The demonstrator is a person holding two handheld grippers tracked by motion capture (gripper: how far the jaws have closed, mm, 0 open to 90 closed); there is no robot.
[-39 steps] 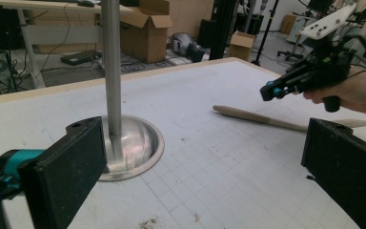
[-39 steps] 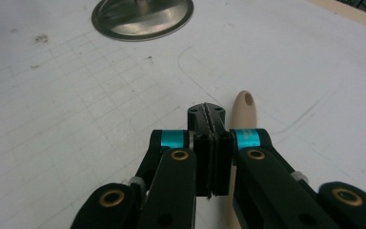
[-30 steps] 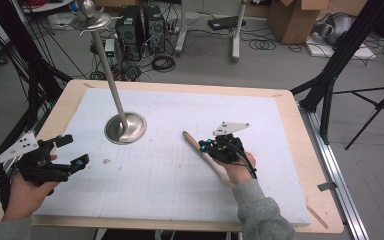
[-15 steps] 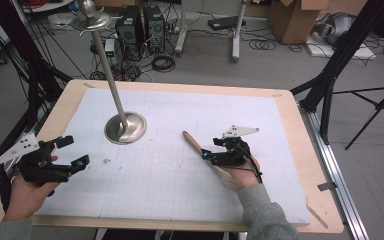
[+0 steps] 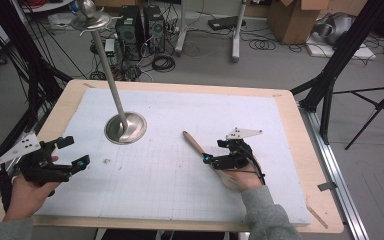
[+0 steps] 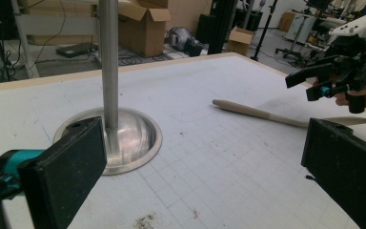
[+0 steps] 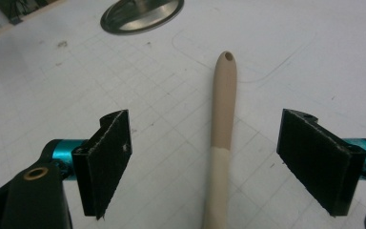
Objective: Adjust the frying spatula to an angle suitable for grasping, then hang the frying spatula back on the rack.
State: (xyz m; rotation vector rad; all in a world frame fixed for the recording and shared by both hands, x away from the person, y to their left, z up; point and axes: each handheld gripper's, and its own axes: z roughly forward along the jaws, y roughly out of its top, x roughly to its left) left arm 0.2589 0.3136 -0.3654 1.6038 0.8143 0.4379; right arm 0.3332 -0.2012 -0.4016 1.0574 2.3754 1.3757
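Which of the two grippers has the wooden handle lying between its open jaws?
The right gripper: the wooden handle lies untouched between its jaws; the left gripper is apart.

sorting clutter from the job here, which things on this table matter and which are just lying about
In the job:
- wooden-handled utensil, lying between the open right gripper pads, untouched
- left gripper, open, waiting

Lying about:
- metal stand
- crumbs
- cardboard boxes on the floor

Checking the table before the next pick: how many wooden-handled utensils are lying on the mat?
1. The wooden-handled utensil lies right of the metal stand base, between the open jaws of the right gripper, pads clear of it. Its working end is hidden under that gripper.
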